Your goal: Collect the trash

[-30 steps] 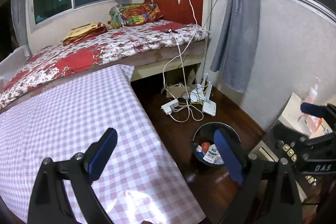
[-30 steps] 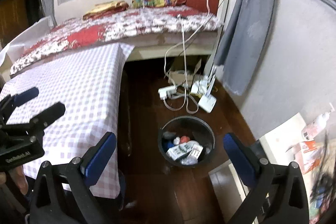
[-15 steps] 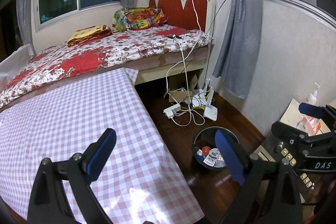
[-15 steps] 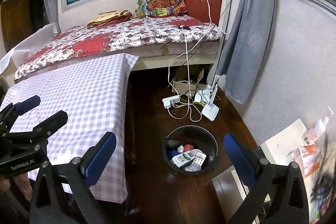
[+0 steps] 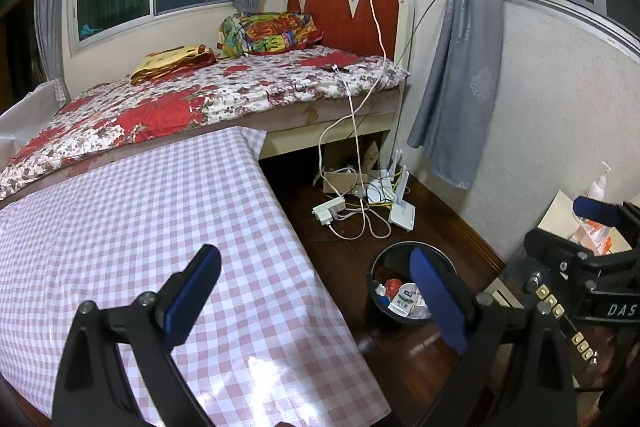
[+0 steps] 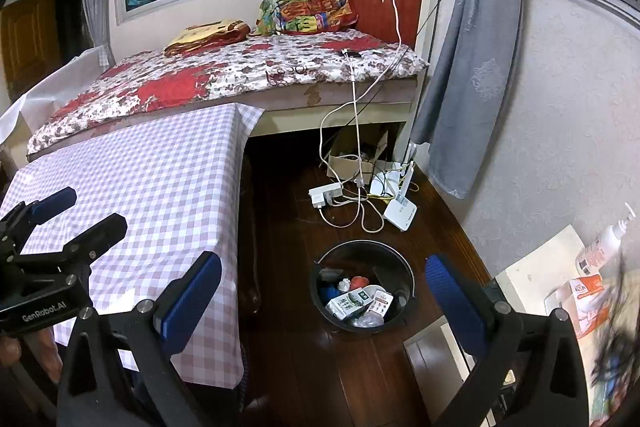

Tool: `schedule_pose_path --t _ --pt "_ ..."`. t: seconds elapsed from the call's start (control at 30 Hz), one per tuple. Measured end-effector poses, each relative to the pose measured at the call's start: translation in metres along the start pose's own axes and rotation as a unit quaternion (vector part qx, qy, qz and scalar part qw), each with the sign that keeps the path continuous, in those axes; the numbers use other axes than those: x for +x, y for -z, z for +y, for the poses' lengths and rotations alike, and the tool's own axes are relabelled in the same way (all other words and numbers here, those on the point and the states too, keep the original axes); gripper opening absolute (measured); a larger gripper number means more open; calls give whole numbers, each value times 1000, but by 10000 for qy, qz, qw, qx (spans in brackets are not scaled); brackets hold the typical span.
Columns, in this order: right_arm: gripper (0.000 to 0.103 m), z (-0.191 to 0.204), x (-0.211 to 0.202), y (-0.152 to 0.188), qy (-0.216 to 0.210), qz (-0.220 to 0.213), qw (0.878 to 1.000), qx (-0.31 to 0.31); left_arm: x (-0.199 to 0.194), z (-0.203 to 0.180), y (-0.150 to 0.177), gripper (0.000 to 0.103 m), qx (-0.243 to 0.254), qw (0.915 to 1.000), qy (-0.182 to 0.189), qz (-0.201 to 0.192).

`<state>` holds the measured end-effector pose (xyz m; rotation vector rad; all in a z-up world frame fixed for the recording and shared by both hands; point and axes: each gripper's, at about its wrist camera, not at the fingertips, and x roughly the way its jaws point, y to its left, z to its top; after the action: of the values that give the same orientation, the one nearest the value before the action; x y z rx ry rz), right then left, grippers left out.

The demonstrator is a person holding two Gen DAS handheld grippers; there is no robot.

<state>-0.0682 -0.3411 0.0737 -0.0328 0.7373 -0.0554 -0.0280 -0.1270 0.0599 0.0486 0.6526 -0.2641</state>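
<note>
A black round trash bin [image 6: 364, 287] stands on the dark wood floor beside the table and holds cartons, wrappers and a red item [image 6: 358, 283]. It also shows in the left wrist view [image 5: 394, 291], partly behind a blue finger pad. My left gripper [image 5: 316, 299] is open and empty above the checked table edge. My right gripper [image 6: 324, 303] is open and empty, held high over the floor near the bin. Each gripper shows at the edge of the other's view.
A table with a pink checked cloth [image 5: 132, 227] fills the left. Behind it is a bed with a floral cover [image 6: 240, 71]. A power strip [image 6: 326, 193], cables and a white router [image 6: 400, 213] lie on the floor. A pump bottle [image 6: 600, 251] and boxes sit on a shelf at right.
Both grippers have risen and pulled back, so the bin looks smaller and lower in both views. Both stay open and empty.
</note>
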Motion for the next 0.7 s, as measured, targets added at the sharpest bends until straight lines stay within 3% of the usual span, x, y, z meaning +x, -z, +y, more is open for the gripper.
schedule_pose_path --t 0.7 --pt "103 -6 -1 -1 -34 -23 10000 35 -1 1 0 97 -1 10000 -12 3"
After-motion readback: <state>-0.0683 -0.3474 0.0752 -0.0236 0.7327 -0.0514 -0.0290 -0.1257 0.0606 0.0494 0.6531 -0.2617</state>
